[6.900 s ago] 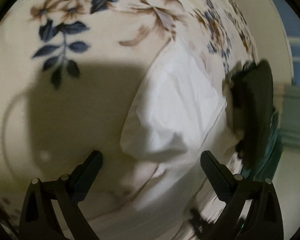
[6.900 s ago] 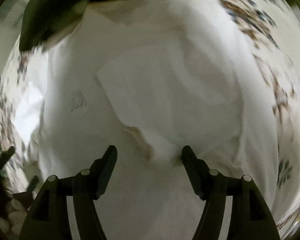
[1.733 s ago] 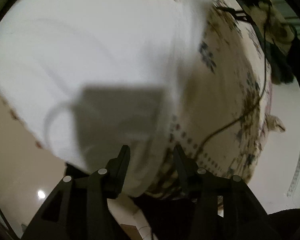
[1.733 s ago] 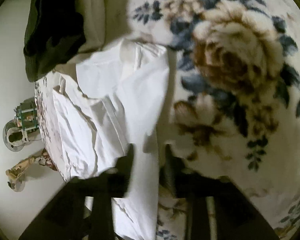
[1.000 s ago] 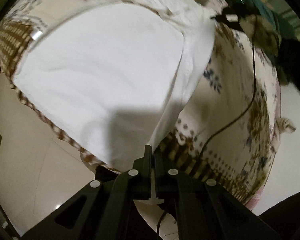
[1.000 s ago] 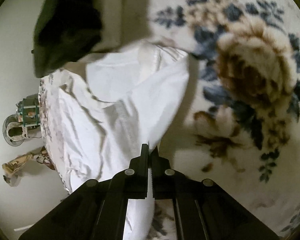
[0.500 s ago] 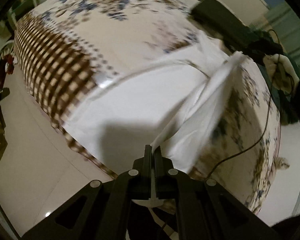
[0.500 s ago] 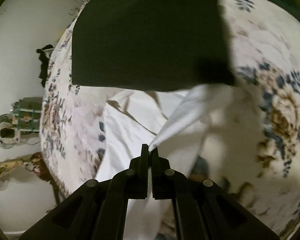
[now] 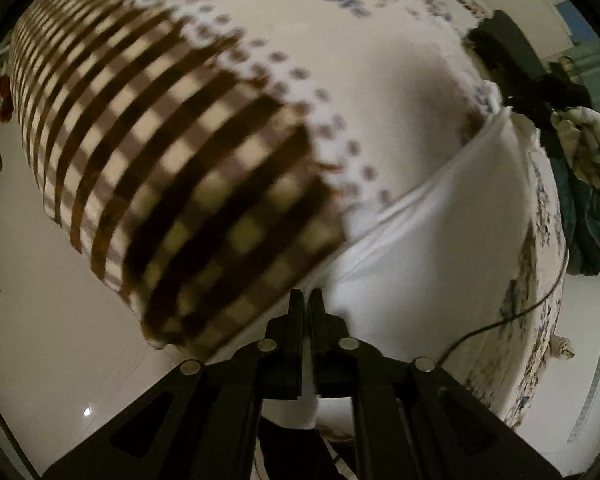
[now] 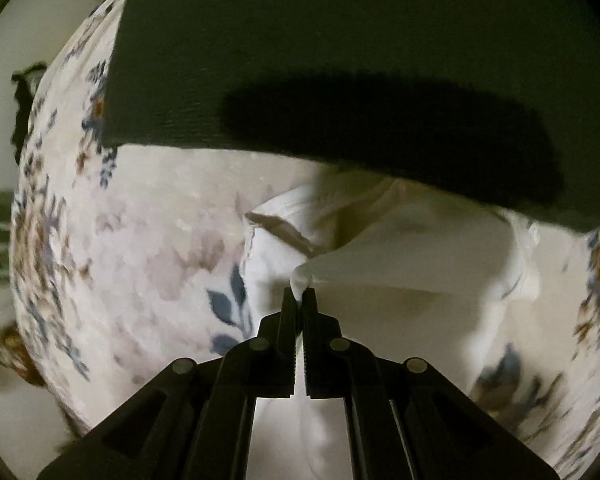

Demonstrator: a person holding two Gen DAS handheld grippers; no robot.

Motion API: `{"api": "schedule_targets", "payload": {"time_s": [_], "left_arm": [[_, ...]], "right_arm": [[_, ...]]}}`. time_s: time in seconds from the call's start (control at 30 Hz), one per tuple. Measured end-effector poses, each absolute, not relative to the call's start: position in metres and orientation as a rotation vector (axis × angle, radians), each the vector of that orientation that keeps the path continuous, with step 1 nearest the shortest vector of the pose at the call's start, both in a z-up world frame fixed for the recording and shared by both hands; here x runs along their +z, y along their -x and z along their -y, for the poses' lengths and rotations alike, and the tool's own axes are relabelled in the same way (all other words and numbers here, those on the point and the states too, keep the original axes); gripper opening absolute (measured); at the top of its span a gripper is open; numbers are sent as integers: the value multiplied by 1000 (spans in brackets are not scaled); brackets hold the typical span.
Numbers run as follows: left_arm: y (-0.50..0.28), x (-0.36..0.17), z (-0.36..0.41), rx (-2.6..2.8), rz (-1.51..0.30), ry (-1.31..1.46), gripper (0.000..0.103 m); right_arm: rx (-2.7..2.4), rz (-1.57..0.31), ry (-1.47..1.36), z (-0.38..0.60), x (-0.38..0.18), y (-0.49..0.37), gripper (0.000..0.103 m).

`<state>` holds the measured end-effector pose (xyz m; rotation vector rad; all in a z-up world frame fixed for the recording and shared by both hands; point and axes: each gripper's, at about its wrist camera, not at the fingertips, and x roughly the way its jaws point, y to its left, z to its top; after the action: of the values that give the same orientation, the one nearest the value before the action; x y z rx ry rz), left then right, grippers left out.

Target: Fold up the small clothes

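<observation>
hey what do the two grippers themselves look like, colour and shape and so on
Both the left gripper and the right gripper are matte black plastic. Each has two narrow flat fingers on angled linkage arms with triangular cut-outs, joined by round silver pins. The right gripper's inner faces are ribbed. No markings, cables or sleeves show.
</observation>
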<state>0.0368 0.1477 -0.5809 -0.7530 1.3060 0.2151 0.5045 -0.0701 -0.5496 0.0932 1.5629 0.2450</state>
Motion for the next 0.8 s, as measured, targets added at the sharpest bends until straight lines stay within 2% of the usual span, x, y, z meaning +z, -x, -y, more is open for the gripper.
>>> {"api": "schedule_targets", "payload": {"time_s": [0.03,0.1,0.2,0.27,0.37,0.4,0.6,0.8], "left_arm": [[-33,-584,-153,230,-1333,767,5],[-26,-582,-159,231,-1338,788,5],[-24,-571,-166,264,-1363,772,10],[-30,-563,-168,260,-1357,773,16],[-58,-554,-165,232,-1332,759,52],[-69,-553,-165,223,-1314,758,56],[-131,-556,-131,111,-1330,627,56],[-123,-576,-108,19,-1479,498,56]], "right_arm": [[263,-1571,-117,74,-547,-501,16],[298,-1575,-163,90,-534,-484,46],[348,-1591,-227,123,-518,-449,60],[332,-1601,-271,156,-513,-419,62],[277,-1630,-337,198,-520,-382,67],[262,-1647,-391,215,-528,-366,67],[286,-1825,-656,260,-588,-245,67],[402,-1976,-770,241,-630,-130,67]]}}
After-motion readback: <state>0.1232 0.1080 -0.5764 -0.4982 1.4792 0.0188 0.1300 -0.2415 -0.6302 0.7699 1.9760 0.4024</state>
